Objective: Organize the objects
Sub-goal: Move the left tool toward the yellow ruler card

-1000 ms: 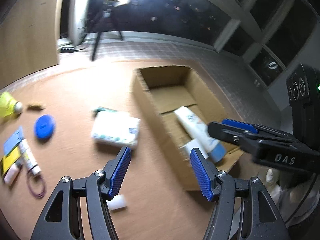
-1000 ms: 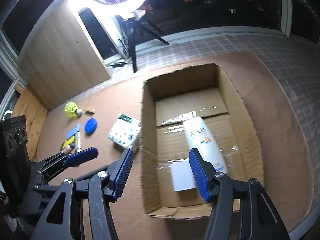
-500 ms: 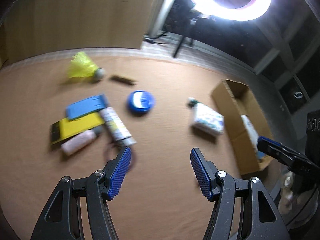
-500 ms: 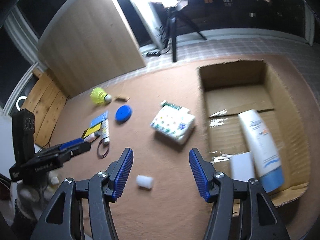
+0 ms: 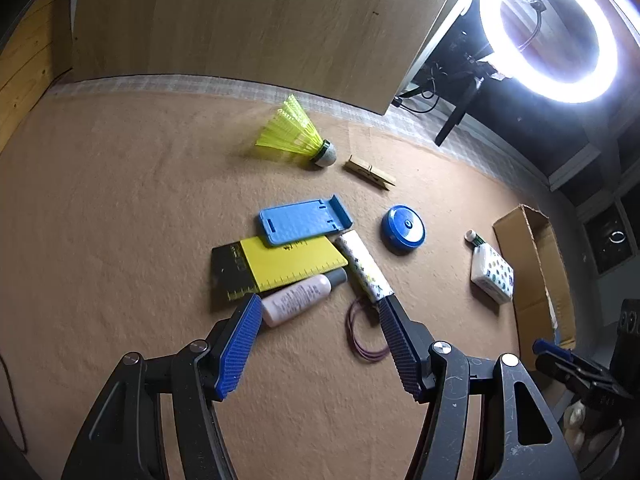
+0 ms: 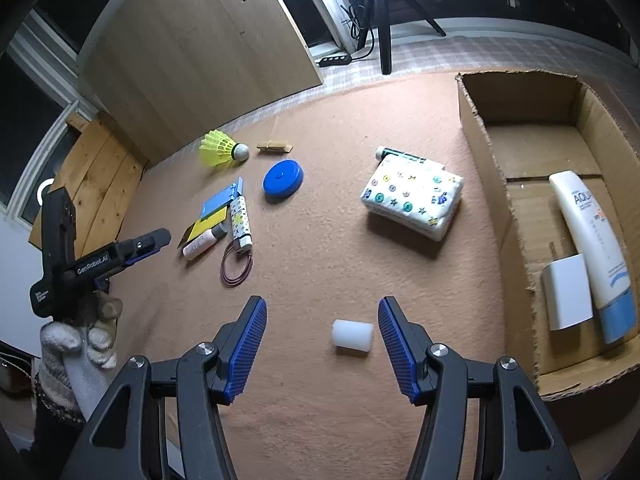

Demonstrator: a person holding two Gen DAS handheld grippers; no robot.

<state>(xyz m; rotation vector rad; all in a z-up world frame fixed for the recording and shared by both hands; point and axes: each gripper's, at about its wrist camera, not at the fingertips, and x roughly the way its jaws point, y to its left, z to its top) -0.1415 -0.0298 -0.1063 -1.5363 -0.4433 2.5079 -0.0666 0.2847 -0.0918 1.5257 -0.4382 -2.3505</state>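
**A:** ok so where's everything at? Left gripper (image 5: 316,346) is spread apart, nothing in it, hanging over the pink bottle (image 5: 298,298) and the hair tie (image 5: 366,334) at lower centre of its view.

**B:** yep, and the right gripper (image 6: 322,346) is released too. White cylinder (image 6: 352,335) lies on the mat between its blue pads (image 6: 248,344), not touching either.

**A:** and the box (image 6: 486,184)?

**B:** right edge of the right view, with the tube (image 6: 592,248) and charger (image 6: 568,296) inside. Tissue pack (image 6: 414,196) is just left of it, outside. Shuttlecock (image 6: 222,148), clothespin (image 6: 275,146), blue tin (image 6: 283,179) sit upper left.
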